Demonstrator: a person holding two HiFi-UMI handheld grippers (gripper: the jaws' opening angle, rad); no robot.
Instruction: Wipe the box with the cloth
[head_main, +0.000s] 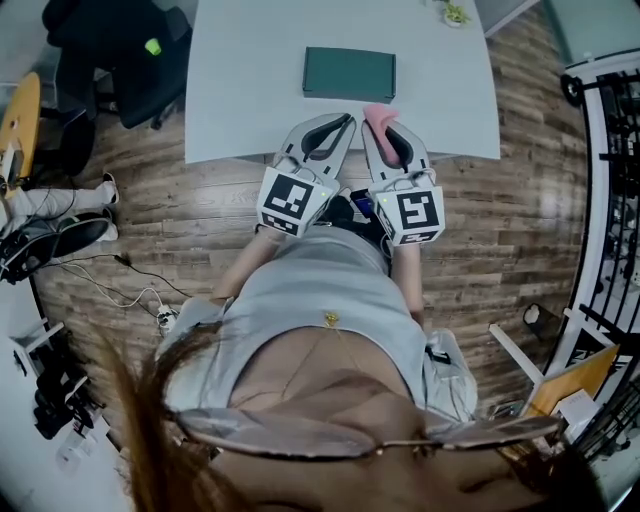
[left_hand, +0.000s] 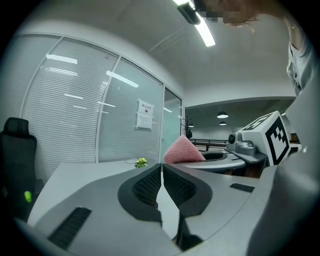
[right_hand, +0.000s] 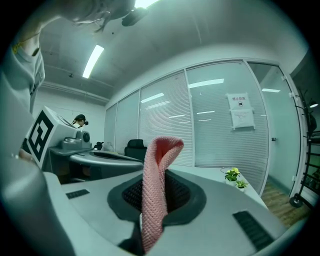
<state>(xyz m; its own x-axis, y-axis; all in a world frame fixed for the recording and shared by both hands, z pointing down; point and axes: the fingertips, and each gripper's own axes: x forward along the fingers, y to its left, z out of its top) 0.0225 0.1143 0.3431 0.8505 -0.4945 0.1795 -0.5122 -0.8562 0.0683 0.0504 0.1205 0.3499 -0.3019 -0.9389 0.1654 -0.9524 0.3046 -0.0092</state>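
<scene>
A dark green flat box (head_main: 349, 73) lies on the white table (head_main: 250, 90), beyond both grippers. My right gripper (head_main: 384, 125) is shut on a pink knitted cloth (head_main: 378, 118), which sticks up between its jaws (right_hand: 159, 190) and folds over at the top. My left gripper (head_main: 345, 122) is shut with nothing between its jaws (left_hand: 161, 182). Both grippers are held side by side at the table's near edge, pointing toward the box. From the left gripper view the pink cloth (left_hand: 182, 150) shows to the right, above the other gripper.
A small green plant (head_main: 455, 13) stands at the table's far right (right_hand: 233, 176). A black office chair (head_main: 120, 50) is left of the table. Cables and a power strip (head_main: 160, 318) lie on the wooden floor. A metal rack (head_main: 610, 130) stands at the right.
</scene>
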